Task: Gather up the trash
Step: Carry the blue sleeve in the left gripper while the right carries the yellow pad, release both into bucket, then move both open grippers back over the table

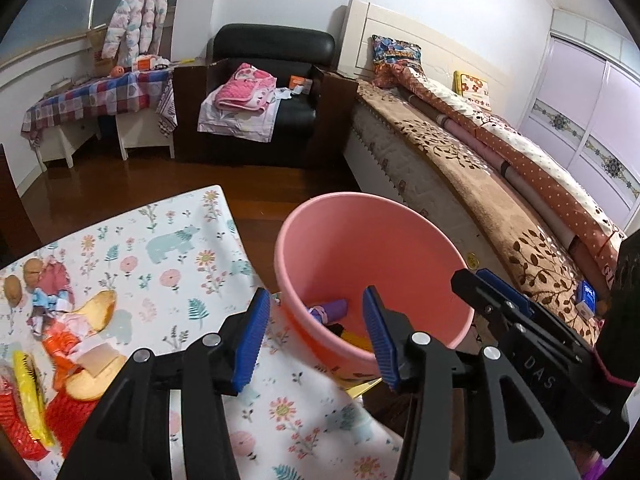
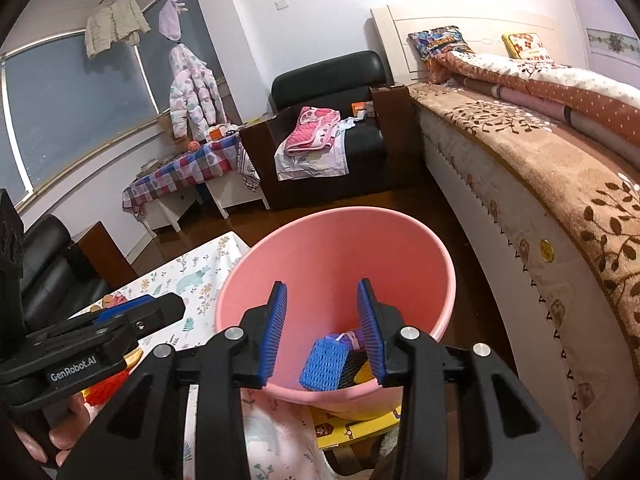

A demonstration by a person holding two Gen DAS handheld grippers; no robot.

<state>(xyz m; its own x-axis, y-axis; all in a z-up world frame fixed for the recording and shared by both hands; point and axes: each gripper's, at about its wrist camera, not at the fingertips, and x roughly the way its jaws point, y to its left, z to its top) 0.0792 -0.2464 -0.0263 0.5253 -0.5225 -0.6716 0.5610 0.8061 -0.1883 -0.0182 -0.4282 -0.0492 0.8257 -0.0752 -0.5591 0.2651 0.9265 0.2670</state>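
A pink bin (image 1: 360, 240) stands beside the table with the floral cloth (image 1: 168, 256). My left gripper (image 1: 316, 320) is open and empty, over the bin's near rim. Inside lie a purple wrapper (image 1: 334, 308) and yellow and black scraps. Several pieces of trash (image 1: 72, 320) lie on the table's left: peels, crumpled wrappers, red netting, a yellow strip. My right gripper (image 2: 322, 312) is open above the bin (image 2: 340, 248). A blue mesh piece (image 2: 324, 364) lies in the bin below its fingers, free of the pads. The left gripper's side (image 2: 140, 312) shows at the left.
A bed (image 1: 480, 184) with a brown leaf-patterned blanket runs along the right. A black armchair (image 1: 276, 80) with pink clothes stands at the back, beside a low table with a checked cloth (image 1: 92, 96). A yellow box (image 2: 352, 428) lies under the bin. Dark wooden floor lies between.
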